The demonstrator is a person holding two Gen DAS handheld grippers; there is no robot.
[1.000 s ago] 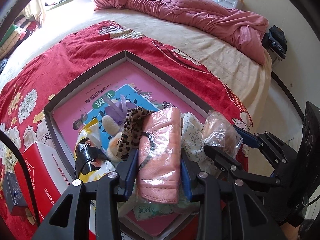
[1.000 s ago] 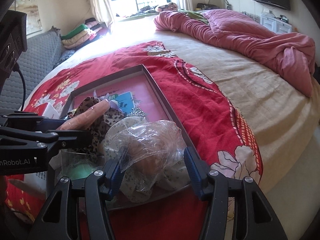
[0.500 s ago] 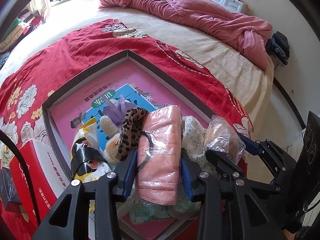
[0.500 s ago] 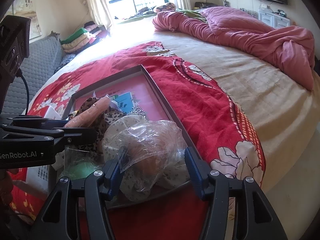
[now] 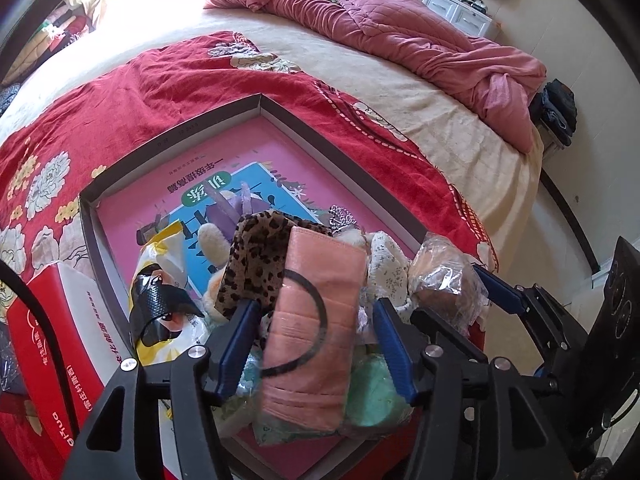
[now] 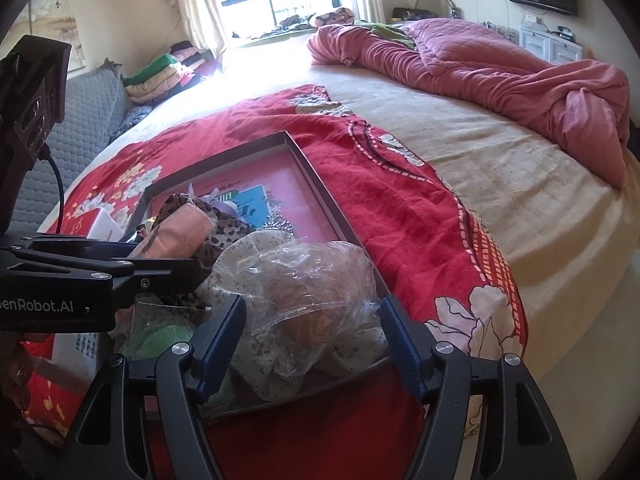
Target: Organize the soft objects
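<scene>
A shallow grey-rimmed tray [image 5: 340, 152] with a pink floor lies on the red floral blanket. Its near end holds a pile of soft things: a pink folded cloth in clear wrap [image 5: 316, 320], a leopard-print cloth [image 5: 256, 248], a white floral cloth [image 5: 386, 264], a green bagged item [image 5: 372, 396] and a yellow bag [image 5: 164, 264]. My left gripper [image 5: 316, 344] is open, its jaws either side of the pink cloth. My right gripper [image 6: 308, 344] is open, its jaws either side of a clear bag with a brown item [image 6: 308, 292].
A red and white box [image 5: 48, 344] stands left of the tray. A pink quilt [image 5: 380, 28] is heaped at the far side of the bed. The bed edge drops off at right [image 6: 580, 320]. Folded clothes lie on a grey sofa [image 6: 92, 108].
Both grippers have risen and drawn back slightly. The left jaws have widened off the pink cloth. The right jaws stay open around the clear bag.
</scene>
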